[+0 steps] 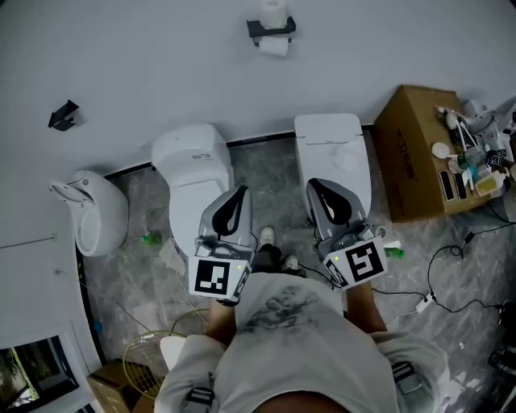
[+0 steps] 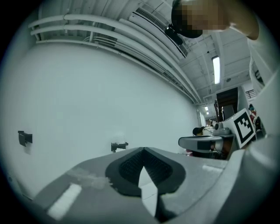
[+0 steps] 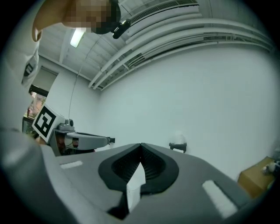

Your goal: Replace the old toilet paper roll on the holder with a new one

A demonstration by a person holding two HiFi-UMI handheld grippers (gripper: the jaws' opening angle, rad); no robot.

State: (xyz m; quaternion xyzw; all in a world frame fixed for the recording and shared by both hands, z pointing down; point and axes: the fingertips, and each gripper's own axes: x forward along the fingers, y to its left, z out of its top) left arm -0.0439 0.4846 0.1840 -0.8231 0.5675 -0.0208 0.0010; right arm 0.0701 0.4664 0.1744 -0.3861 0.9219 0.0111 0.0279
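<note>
Hanging under black holder [image 1: 260,31], white roll [image 1: 274,47]; second roll [image 1: 274,11] atop.

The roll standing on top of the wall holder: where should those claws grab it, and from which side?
The spare roll stands upright on the holder, with the wall behind. Likely best: come from the front, jaws level, closing across its curved sides at mid-height.
</note>
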